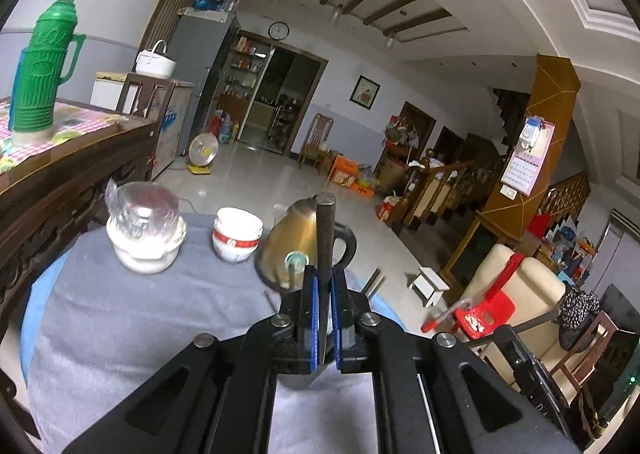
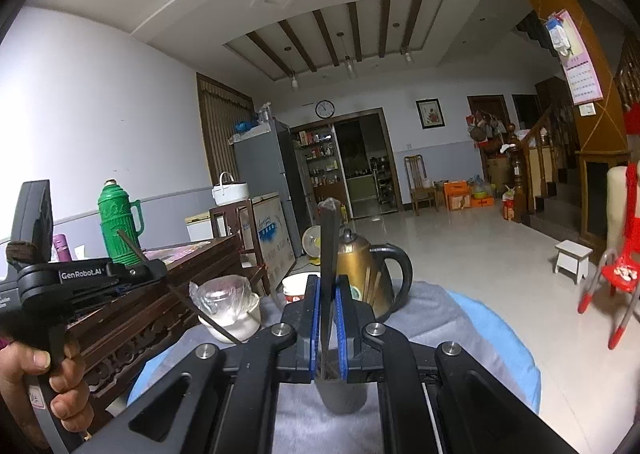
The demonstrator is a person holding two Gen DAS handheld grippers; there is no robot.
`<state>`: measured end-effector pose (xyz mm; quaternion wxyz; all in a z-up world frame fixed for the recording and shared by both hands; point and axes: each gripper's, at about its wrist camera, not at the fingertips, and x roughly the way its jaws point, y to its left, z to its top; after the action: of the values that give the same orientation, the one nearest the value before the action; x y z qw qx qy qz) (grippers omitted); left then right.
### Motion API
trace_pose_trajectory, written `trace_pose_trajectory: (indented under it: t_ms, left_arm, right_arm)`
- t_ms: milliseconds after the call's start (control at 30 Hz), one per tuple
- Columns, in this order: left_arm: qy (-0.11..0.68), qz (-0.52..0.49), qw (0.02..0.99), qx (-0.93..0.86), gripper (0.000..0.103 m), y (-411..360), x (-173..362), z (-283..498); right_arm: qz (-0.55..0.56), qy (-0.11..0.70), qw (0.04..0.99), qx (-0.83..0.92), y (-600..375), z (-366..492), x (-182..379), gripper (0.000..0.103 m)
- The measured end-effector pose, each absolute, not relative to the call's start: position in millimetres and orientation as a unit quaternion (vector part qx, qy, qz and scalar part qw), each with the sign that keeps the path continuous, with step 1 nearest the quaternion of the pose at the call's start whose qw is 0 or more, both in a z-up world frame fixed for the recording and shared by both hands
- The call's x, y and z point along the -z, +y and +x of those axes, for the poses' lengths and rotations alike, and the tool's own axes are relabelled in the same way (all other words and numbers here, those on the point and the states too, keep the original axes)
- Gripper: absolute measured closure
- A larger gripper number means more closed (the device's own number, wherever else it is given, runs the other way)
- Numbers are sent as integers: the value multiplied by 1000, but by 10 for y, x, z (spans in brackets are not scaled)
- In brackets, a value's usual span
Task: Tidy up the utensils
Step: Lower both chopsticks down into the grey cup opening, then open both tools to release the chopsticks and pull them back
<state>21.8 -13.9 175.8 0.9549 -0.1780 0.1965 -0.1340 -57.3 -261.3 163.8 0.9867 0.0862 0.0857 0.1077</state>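
Observation:
My left gripper [image 1: 324, 278] is shut on a dark chopstick [image 1: 325, 230] that stands upright between its blue pads. In the right wrist view the left gripper [image 2: 160, 268] shows at the left in a person's hand [image 2: 48, 370], and its chopstick [image 2: 192, 302] slants down to the right. My right gripper [image 2: 328, 286] is shut on a second dark chopstick [image 2: 330, 238], also upright. A grey utensil cup [image 2: 340, 394] with brown sticks in it stands just below the right gripper's fingers. The same cup [image 1: 296, 380] shows under the left one.
The round table has a grey cloth [image 1: 140, 314]. On it stand a golden kettle [image 1: 296, 230], stacked red-and-white bowls [image 1: 236, 234] and a white bowl holding a plastic-wrapped glass [image 1: 146, 230]. A carved wooden sideboard [image 1: 60, 182] with a green thermos [image 1: 40, 66] stands at the left.

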Motion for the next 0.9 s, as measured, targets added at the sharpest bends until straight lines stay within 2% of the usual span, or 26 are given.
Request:
trace_pose_trajectory:
  t_ms: [233,533,900]
  left_arm:
    - [198,-153,959,135,97,-385,-1723,624]
    - [252,-134,950,127,97,-658,-1310,1165]
    - [286,-114,943,124,97,-776,-1082,1394]
  right_arm:
    - [63,110,985,-115,-2504,-143,-1577,95]
    - [56,156,980,-114,-2506,287,-1278,95]
    - [55,186,974,-121,-2486,541,-1104,95]
